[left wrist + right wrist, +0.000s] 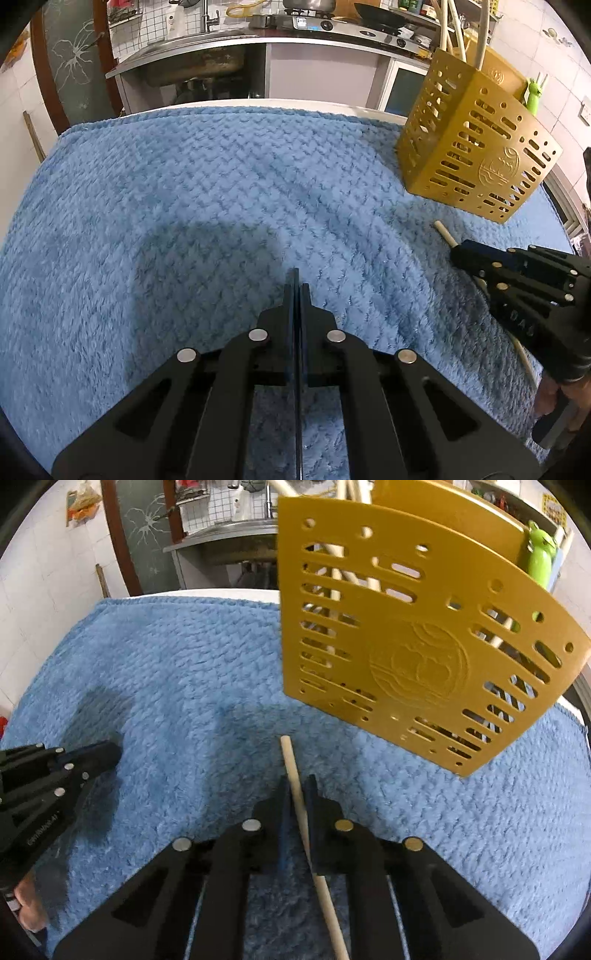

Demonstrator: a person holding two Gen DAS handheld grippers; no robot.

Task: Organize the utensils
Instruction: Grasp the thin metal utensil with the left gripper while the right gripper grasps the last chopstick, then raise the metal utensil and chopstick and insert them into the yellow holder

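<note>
right wrist view: my right gripper (297,790) clamped on chopstick (295,775)
left gripper (295,284): closed, empty
holder (406,646): far right on towel (166,664)

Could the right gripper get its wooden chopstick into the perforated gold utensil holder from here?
Probably yes. The right gripper is shut on the pale wooden chopstick, and the gold holder stands just beyond on the blue towel; nothing lies between, though it must lift over the rim.

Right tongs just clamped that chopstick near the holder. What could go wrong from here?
The right tongs grip the chopstick near its far tip, so the long free end may swing or slip when lifted. The gold holder stands close ahead, already holding sticks; a tilted entry could hit its wall or rim.
</note>
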